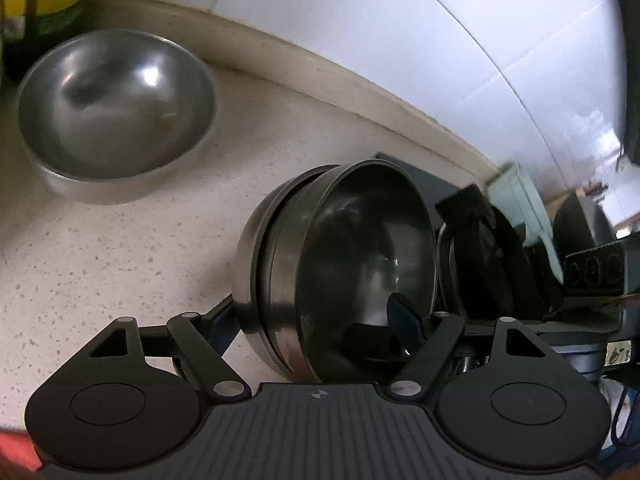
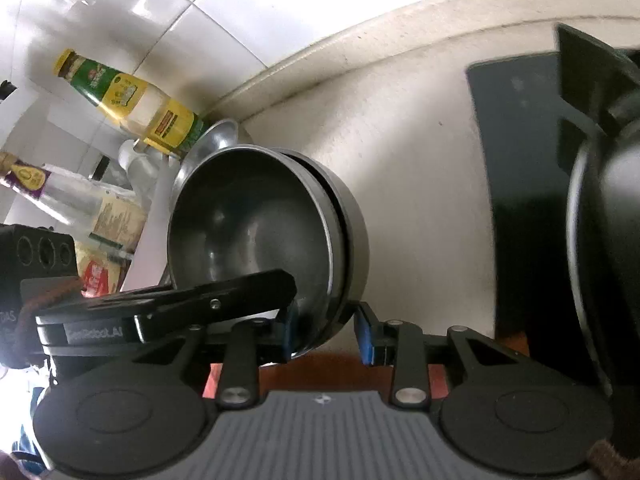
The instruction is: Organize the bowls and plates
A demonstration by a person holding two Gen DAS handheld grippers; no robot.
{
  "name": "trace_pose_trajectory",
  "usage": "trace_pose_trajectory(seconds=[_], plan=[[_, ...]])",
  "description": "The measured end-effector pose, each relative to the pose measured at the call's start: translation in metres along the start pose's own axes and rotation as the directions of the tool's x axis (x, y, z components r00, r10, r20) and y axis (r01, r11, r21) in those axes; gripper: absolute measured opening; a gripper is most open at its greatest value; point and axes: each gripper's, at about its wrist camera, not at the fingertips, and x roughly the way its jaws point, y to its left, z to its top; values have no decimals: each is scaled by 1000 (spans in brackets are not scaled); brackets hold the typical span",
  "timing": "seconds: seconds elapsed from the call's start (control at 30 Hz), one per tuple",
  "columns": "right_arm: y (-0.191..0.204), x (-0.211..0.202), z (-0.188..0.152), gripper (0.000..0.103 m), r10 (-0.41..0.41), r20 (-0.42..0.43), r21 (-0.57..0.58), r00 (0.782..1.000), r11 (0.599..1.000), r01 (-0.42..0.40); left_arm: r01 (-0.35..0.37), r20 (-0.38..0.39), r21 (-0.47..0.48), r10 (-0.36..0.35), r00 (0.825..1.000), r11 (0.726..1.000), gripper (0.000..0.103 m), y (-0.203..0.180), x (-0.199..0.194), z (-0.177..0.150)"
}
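A stack of nested steel bowls [image 1: 352, 264] is held tilted above the speckled counter [image 1: 120, 260]. My left gripper [image 1: 316, 316] is shut on the stack's rim, one finger inside the top bowl, one outside. My right gripper [image 2: 328, 332] is shut on the opposite rim of the same stack [image 2: 260, 232], its blue pads [image 2: 366, 336] on either side. The other gripper's finger shows inside the bowl in each view. A single large steel bowl [image 1: 116, 112] sits upright on the counter at the far left, also partly visible in the right wrist view [image 2: 216, 136].
Bottles of oil and sauce [image 2: 132, 100] stand against the tiled wall [image 1: 400, 40]. A dark dish rack [image 2: 520, 200] with dark plates [image 1: 492, 264] stands on the right. A pale green box [image 1: 520, 204] is behind it.
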Motion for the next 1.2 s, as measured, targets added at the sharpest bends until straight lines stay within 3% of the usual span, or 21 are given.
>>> trace_pose_trajectory(seconds=[0.17,0.37,0.53,0.77,0.93,1.2], plan=[[1,-1,8,34,-22,-30,-23,999,1000,21,-21,22,-7,21,1000,1000,86,5,-10,0],[13,-42,19,36,-58,137,-87,989,994,70,-51,56,-69,55,997,996,88,10,-12,6],[27,-41,29,36,-66,150,-127,986,988,85,-51,78,-66,56,995,996,88,16,-29,1],[59,-24,53,40,-67,157,-210,985,973,99,-54,169,-205,90,982,977,88,36,-62,-5],[77,-6,78,40,-28,119,-280,993,958,61,-70,264,-370,177,948,926,88,53,-74,-3],[98,49,111,40,-14,50,-342,999,939,30,-174,269,-521,354,895,835,89,65,-74,11]])
